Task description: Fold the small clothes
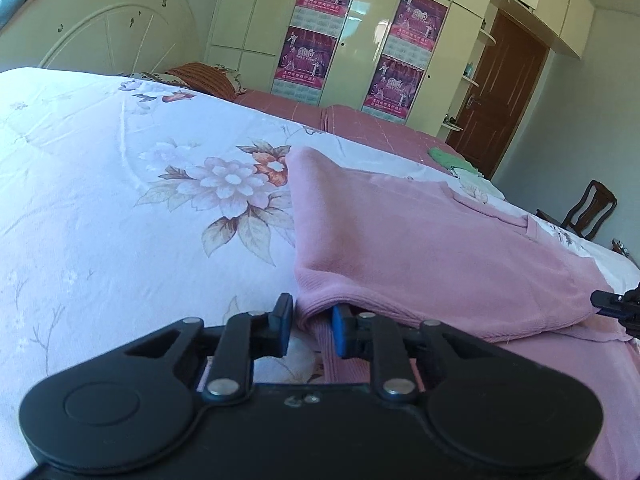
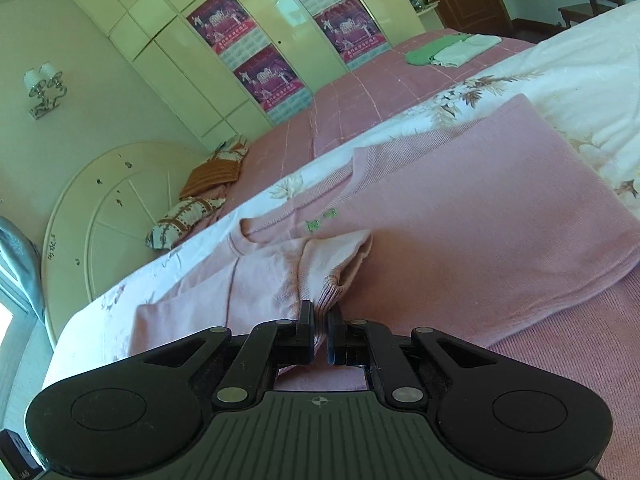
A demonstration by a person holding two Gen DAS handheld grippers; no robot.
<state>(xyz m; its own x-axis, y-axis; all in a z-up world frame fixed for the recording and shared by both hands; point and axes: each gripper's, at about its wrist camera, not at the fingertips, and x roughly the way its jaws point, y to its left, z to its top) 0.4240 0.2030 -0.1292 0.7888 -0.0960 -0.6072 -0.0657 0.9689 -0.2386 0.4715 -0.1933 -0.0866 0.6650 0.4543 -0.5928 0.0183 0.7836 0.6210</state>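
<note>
A pink knit sweater (image 1: pixel 420 232) lies partly folded on the floral white quilt (image 1: pixel 120 200). My left gripper (image 1: pixel 313 330) has its blue pads on either side of the sweater's near folded hem corner, and the cloth fills the narrow gap between them. In the right wrist view the sweater (image 2: pixel 480 208) shows a small green logo, and its ribbed sleeve cuff (image 2: pixel 326 288) is pinched in my right gripper (image 2: pixel 320 336), whose jaws stand almost together. The right gripper's tip (image 1: pixel 616 304) also shows at the right edge of the left wrist view, at the sweater's other side.
Folded green and white clothes (image 2: pixel 452 50) lie on the pink bedspread (image 2: pixel 360 96) beyond the quilt. Pillows (image 2: pixel 192 212) rest by the round headboard (image 2: pixel 100 216). A wardrobe with posters (image 1: pixel 360 40), a brown door (image 1: pixel 508 88) and a wooden chair (image 1: pixel 588 208) stand around the bed.
</note>
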